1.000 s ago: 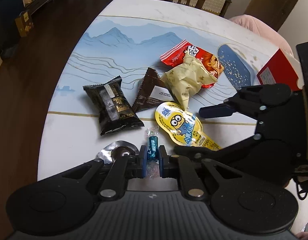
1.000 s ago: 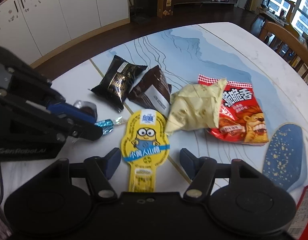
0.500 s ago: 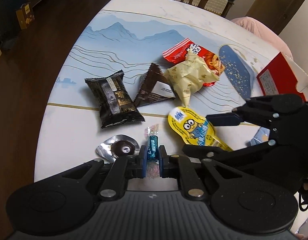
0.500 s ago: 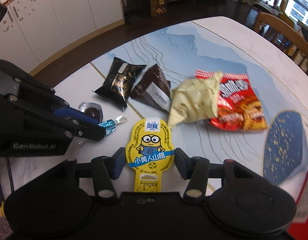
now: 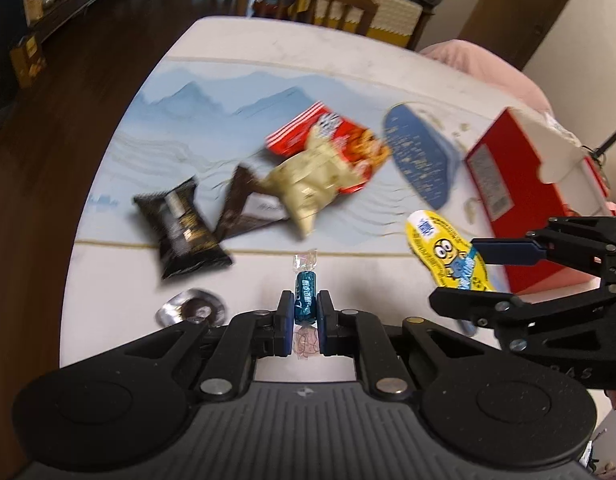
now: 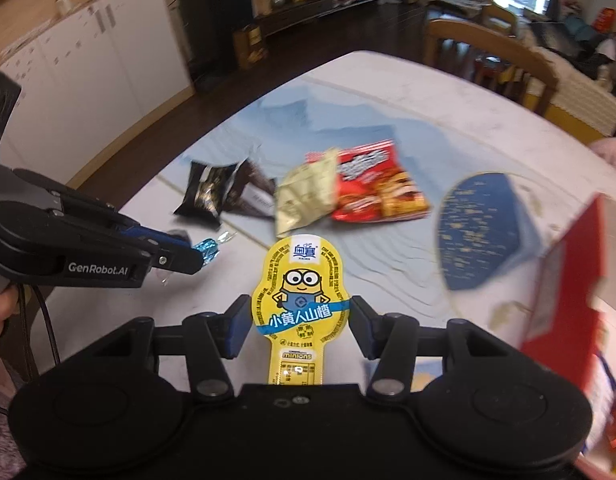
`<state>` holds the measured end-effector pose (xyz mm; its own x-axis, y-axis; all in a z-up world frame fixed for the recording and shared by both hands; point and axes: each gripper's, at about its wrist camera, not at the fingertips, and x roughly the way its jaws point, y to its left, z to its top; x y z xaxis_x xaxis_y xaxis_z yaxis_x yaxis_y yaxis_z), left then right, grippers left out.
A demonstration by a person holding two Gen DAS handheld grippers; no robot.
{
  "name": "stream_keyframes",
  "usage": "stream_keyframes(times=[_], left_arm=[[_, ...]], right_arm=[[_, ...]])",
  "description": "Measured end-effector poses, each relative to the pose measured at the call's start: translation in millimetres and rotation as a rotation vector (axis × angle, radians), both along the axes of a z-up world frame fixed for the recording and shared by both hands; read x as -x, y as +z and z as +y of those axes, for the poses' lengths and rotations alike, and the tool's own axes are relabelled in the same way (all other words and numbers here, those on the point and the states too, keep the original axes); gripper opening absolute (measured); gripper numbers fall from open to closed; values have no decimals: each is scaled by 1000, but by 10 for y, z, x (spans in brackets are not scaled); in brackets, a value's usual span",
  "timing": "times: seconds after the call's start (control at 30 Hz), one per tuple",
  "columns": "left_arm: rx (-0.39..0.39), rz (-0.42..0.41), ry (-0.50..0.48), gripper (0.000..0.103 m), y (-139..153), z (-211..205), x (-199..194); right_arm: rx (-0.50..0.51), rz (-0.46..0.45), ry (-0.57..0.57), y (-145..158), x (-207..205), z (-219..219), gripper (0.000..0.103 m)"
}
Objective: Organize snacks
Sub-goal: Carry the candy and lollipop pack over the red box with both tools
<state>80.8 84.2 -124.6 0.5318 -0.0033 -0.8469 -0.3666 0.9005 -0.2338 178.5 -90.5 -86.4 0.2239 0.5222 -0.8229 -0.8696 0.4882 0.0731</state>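
The yellow snack [image 6: 300,300], clamped in the right gripper [image 6: 299,326], and the blue candy [image 5: 305,297], pinched by the left gripper [image 5: 303,322], had been lifted toward the red box [image 5: 524,184] at right, probably for packing

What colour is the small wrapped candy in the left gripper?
Teal-blue small wrapped candy with clear twisted ends, best in the left wrist view.

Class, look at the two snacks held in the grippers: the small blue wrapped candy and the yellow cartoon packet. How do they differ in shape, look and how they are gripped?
1. The blue candy is a small roll with twisted clear ends; the yellow packet is flat, wide and paddle-shaped.
2. The candy is plain dark blue; the packet shows a goggled cartoon figure.
3. The left gripper pinches the candy almost shut; the right gripper spans the packet's width.

Both are held off the table.
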Motion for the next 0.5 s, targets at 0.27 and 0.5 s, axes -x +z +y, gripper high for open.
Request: stream_keyframes(times=[0.27, 0.5], left_arm=[[-27, -87, -105, 11, 422, -425, -217], [-56, -155, -214, 11, 751, -905, -533]], right_arm=[[-63, -54, -116, 429, -85, -555, 51], [-101, -108, -227, 700, -294, -1055, 51]])
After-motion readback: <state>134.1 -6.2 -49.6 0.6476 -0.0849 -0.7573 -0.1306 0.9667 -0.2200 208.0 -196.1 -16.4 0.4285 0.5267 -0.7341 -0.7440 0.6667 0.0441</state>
